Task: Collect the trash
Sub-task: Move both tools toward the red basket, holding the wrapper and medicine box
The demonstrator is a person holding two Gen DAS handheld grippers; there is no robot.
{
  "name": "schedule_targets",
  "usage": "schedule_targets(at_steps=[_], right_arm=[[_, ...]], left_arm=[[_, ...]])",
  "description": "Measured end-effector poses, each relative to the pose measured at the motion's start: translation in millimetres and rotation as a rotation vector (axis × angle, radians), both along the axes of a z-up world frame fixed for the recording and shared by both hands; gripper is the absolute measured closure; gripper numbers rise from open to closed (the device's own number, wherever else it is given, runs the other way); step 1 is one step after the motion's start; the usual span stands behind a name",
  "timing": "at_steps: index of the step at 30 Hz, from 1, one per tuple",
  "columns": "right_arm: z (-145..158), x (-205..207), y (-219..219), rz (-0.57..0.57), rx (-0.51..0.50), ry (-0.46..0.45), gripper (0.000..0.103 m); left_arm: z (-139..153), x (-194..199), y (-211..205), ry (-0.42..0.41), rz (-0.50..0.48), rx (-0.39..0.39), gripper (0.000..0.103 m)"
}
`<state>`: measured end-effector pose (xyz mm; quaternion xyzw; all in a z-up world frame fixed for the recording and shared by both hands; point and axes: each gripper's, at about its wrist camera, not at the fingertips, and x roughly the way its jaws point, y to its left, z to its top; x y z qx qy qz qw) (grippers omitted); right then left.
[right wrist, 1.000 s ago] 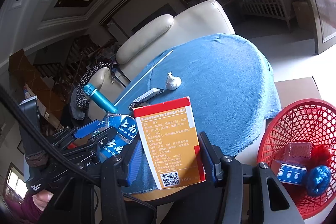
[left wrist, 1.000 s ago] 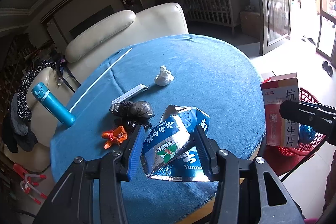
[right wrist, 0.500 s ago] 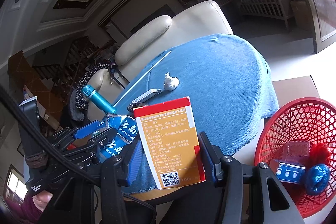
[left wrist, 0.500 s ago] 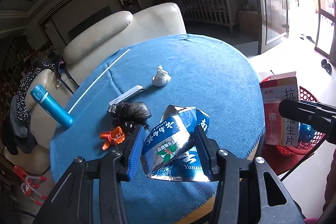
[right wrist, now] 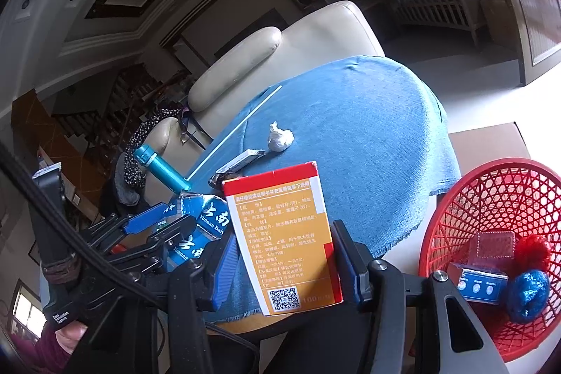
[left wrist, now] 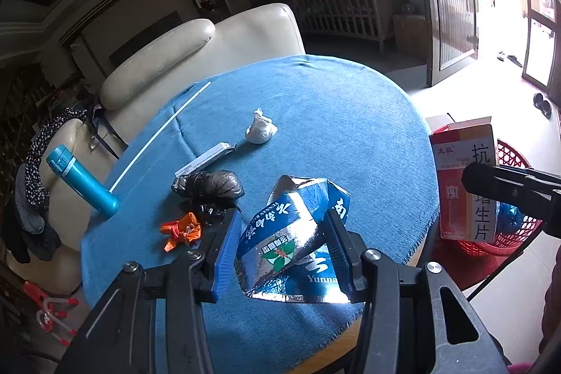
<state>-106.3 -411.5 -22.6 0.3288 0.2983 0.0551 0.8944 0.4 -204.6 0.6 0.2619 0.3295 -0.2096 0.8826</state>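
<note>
**Both grippers hold trash above the table edge**

The left gripper (left wrist: 284, 251) is closed on a crumpled blue and silver carton (left wrist: 291, 233), low in the centre of the left wrist view. The right gripper (right wrist: 282, 255) is clamped on an orange and red medicine box (right wrist: 284, 240), held upright in the lower centre of the right wrist view. On the blue tablecloth (left wrist: 333, 114) lie a white paper ball (left wrist: 260, 131), a black plastic bag (left wrist: 207, 184), an orange wrapper (left wrist: 182, 230), a flat small box (left wrist: 205, 158), a long white stick (left wrist: 161, 137) and a teal bottle (left wrist: 82, 181). The red basket (right wrist: 455, 226) stands at the lower right of the right wrist view and contains some blue and red items.
</note>
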Motion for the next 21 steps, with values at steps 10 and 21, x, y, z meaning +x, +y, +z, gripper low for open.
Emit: schedule_targets(at_steps=[10,21], right_arm=[[-2,-2,-4,-0.011,0.007,0.0,0.05],[-3,-8,-10,-0.032,0.017,0.0,0.05]], left_arm=[[-3,-4,-7,0.0,-0.017,0.013,0.053],[-4,-9,-19,-0.008,-0.043,0.03,0.053]])
